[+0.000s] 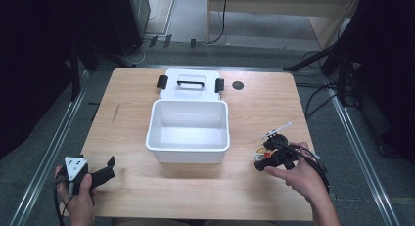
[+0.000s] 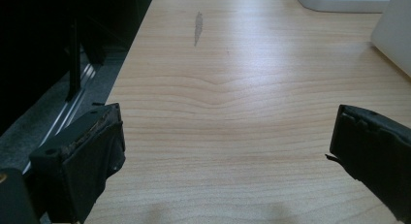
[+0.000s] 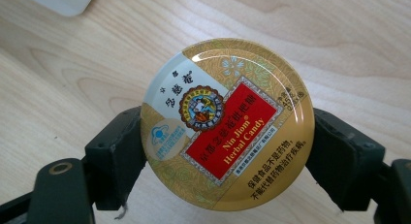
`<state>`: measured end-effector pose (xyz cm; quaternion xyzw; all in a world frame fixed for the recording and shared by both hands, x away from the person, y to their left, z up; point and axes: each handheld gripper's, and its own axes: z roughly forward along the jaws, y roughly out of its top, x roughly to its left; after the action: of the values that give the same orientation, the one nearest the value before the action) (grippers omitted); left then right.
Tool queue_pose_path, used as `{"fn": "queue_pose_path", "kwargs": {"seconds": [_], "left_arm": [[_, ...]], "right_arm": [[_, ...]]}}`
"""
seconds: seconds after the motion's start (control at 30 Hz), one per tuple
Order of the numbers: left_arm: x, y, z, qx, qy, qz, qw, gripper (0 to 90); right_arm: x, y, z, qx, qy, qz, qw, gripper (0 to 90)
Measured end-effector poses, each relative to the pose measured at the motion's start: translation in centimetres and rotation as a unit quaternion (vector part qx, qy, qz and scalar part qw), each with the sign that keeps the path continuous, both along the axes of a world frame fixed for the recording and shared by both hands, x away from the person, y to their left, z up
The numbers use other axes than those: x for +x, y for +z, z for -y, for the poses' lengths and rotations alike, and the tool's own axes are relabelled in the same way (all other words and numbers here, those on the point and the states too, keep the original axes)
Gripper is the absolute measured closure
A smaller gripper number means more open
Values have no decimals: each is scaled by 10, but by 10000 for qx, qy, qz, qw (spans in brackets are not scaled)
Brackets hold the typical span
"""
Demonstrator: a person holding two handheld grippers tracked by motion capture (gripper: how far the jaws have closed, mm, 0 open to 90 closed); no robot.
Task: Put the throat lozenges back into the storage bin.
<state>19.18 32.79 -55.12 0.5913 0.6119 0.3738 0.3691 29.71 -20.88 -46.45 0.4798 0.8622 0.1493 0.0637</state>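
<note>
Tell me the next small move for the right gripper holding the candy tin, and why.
Probably carry the candy tin left toward the open white box. The right gripper already clamps the tin by its rim, and the box stands open with its lid behind it.

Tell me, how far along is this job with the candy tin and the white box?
Done: the white box stands open, its lid lying behind it. In hand: the right gripper clamps the round candy tin by its edges, above the table to the box's right. The left gripper waits open near the table's front left corner. Probably left: carrying the tin into the box, which looks empty.
</note>
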Motion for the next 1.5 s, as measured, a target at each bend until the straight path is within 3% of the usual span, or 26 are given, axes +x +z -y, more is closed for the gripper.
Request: {"fn": "queue_pose_path", "kwargs": {"seconds": [1.0,1.5], "left_arm": [[0,0,0,9,8,-8,10000,0],[1,0,1,85,17,-60,9999,0]], "right_arm": [[49,9,-9,-272,-94,-76,9996,209],[71,30,-25,-366,1,-43,9993,209]]}}
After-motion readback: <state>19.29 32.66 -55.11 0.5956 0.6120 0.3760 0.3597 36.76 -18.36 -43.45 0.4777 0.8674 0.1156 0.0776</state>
